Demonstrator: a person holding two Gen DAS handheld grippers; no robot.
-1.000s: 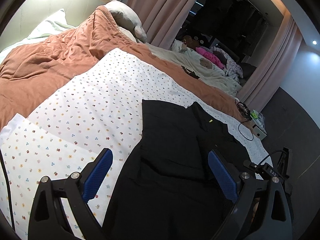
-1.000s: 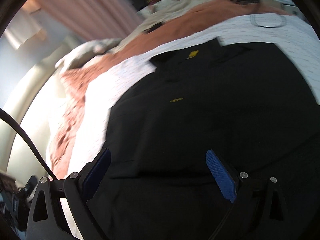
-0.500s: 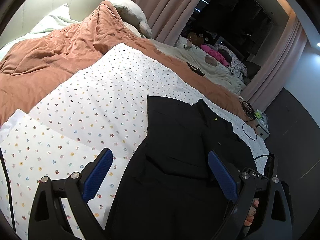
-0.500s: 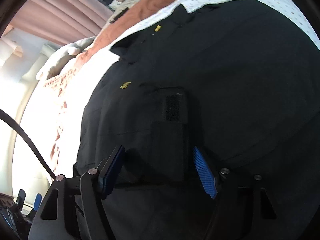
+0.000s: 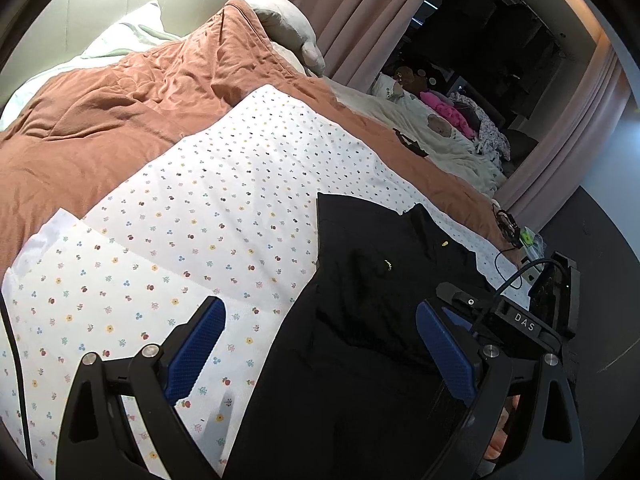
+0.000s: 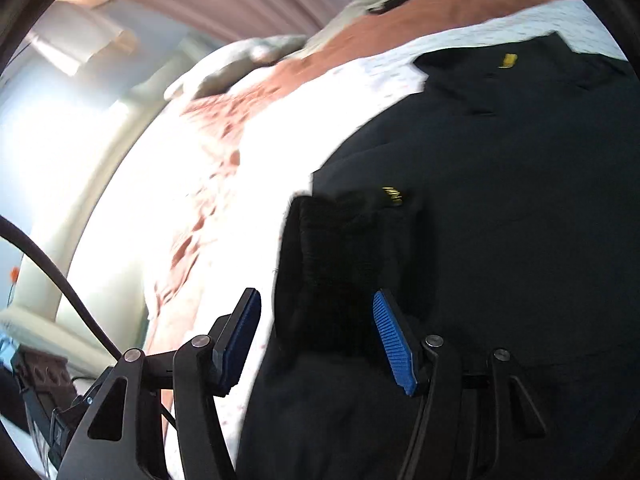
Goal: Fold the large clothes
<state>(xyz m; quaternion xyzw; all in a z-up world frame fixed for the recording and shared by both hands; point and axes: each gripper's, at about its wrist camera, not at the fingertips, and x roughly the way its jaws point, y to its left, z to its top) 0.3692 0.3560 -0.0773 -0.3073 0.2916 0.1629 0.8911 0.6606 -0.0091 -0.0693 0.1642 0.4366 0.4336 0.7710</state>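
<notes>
Here, the scene line by line.
Black garment (image 5: 372,320): it lies spread on the flowered white sheet (image 5: 192,216), on the right part of the bed, with the collar at the far end.
Cuff (image 6: 332,264): a ribbed black end of the garment stands up between the right gripper's fingers; the picture is blurred, so I cannot tell if they touch it.
Right gripper (image 6: 316,340): partly spread, low over the left edge of the garment.
Left gripper (image 5: 320,352): spread wide and holding nothing, above the near left edge of the garment; one finger is over the sheet, the other over the black cloth.
Orange-brown duvet (image 5: 120,112): bunched at the far left, beyond the sheet.
Pink curtain (image 5: 360,12): far behind the bed.
</notes>
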